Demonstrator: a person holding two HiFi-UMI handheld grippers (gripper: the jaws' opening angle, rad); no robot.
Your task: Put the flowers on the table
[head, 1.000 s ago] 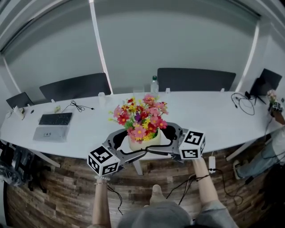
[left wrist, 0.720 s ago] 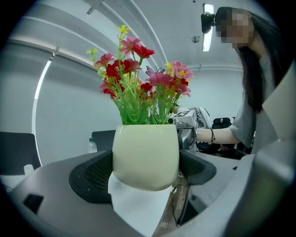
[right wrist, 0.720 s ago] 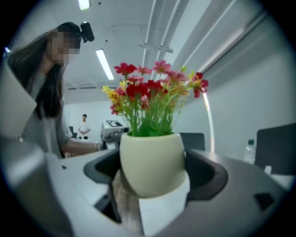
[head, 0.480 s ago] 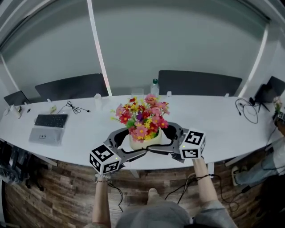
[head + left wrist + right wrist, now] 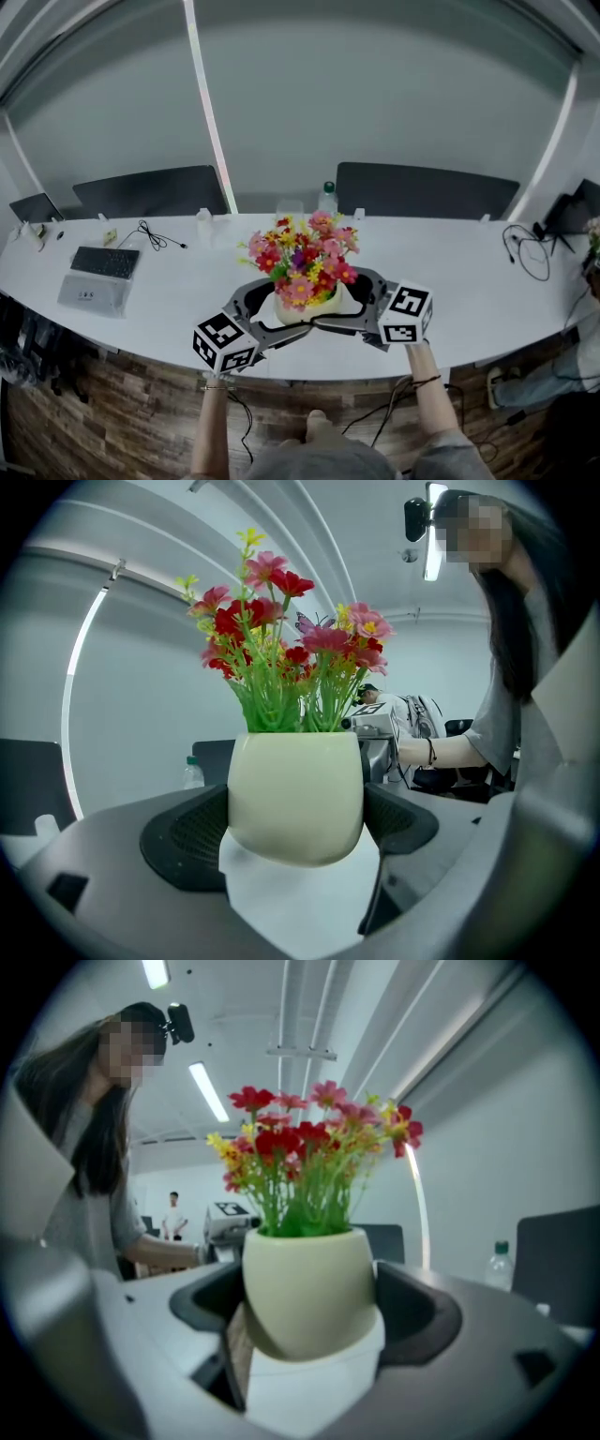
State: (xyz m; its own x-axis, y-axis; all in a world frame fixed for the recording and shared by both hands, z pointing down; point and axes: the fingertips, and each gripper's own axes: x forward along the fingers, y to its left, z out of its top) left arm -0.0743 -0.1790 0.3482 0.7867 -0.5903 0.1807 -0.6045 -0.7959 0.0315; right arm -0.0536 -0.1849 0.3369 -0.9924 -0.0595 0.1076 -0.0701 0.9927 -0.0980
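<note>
1. Head view: we note left gripper (image 5: pixel 279 317) and right gripper (image 5: pixel 345 305) each clamping the pot (image 5: pixel 306 308) of flowers (image 5: pixel 304 257) between its jaws.
2. Pot hangs just above the table (image 5: pixel 159 286) near edge, apparently not seated.
3. Step: placing. Next, we judge: lower level, then release.

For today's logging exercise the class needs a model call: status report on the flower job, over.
Left gripper, right gripper both shut on flower pot. Pot upright over table near edge; touchdown unconfirmed. Laptop, bottle well clear.

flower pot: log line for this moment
flower pot | upright | left claw and right claw both shut on it | over white table
</note>
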